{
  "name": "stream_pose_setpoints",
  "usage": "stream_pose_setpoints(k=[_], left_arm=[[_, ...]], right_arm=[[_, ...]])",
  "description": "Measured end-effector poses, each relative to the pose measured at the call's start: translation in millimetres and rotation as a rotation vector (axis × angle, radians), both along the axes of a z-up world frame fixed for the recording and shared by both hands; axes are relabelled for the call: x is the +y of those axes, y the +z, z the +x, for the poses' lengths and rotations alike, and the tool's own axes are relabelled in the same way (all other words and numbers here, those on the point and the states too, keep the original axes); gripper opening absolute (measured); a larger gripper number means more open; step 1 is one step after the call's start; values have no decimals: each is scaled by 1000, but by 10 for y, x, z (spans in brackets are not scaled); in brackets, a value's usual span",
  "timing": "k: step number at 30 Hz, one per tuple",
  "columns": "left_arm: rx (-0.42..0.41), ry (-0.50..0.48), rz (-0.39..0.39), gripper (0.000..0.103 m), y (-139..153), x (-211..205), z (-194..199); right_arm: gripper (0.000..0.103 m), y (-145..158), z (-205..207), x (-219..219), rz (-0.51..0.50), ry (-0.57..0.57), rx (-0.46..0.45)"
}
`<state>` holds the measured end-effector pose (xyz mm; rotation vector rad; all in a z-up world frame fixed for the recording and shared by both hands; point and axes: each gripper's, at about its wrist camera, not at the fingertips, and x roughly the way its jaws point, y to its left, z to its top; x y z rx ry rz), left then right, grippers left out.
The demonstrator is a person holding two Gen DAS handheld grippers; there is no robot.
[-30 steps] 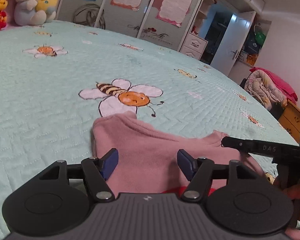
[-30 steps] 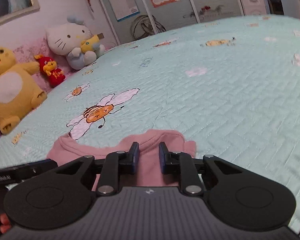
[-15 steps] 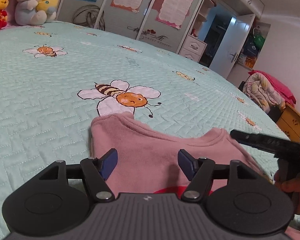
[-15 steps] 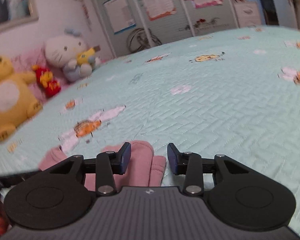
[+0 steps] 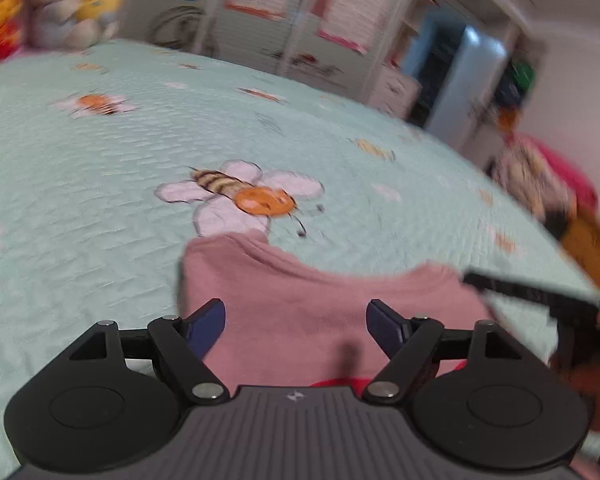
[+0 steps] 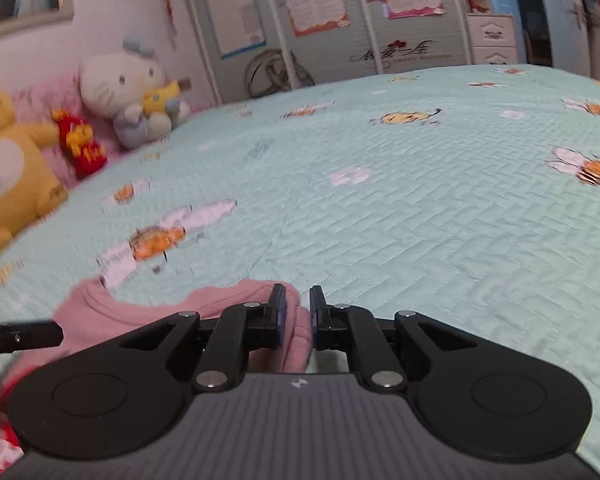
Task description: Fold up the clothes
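Both grippers differ: the right gripper [image 6: 298,316], open half a second ago, now pinches the pink sweater [image 5: 320,312] fold, likely starting another fold, while the left gripper [image 5: 296,322] stays wide open, empty.

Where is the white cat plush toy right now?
In the right wrist view, the white cat plush sits far left at the bed's head, against the pink wall, beside the small red toy.

A mint bee-print quilt [image 6: 420,208] covers the bed, papered wardrobe doors [image 6: 340,20] behind, apparently a bedroom.
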<state>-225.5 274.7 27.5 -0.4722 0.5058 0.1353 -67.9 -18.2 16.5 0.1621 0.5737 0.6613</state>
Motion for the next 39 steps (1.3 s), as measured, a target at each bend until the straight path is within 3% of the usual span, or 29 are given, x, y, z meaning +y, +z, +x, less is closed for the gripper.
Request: stream_pose_setpoints(k=[3, 8, 12, 17, 22, 23, 24, 25, 27, 30, 32, 37, 39], left_arm=[[-17, 67, -60, 82, 85, 61, -226], [75, 126, -98, 82, -25, 98, -352], [75, 142, -103, 82, -37, 84, -360], [75, 119, -66, 82, -21, 31, -266], [78, 113, -41, 82, -77, -3, -188], [76, 110, -33, 82, -85, -10, -183], [76, 107, -24, 82, -91, -18, -179], [76, 103, -14, 82, -95, -27, -179], [73, 92, 15, 82, -105, -50, -183], [88, 81, 47, 82, -149, -80, -155], [90, 79, 54, 83, -154, -92, -141], [79, 91, 45, 83, -116, -81, -178], [63, 116, 47, 83, -36, -95, -252]], right_arm=[[14, 77, -85, -176, 63, -10, 27], [15, 27, -236, -489, 202, -16, 157], [19, -15, -232, -371, 183, 23, 162], [22, -89, -117, -107, 89, 38, 142], [22, -149, 44, 2, 88, 54, 156], [16, -173, 83, -7, 103, 57, 179], [1, -189, 115, -30, 115, 54, 200], [1, -184, 120, -60, 131, 42, 207], [1, -96, 4, -149, 166, -4, 153], [1, -69, -122, -59, 90, -16, 79], [1, -174, -96, 60, -1, -15, 75], [1, -184, -117, 123, -60, -28, 47], [6, -141, -152, 93, -54, -41, 37]])
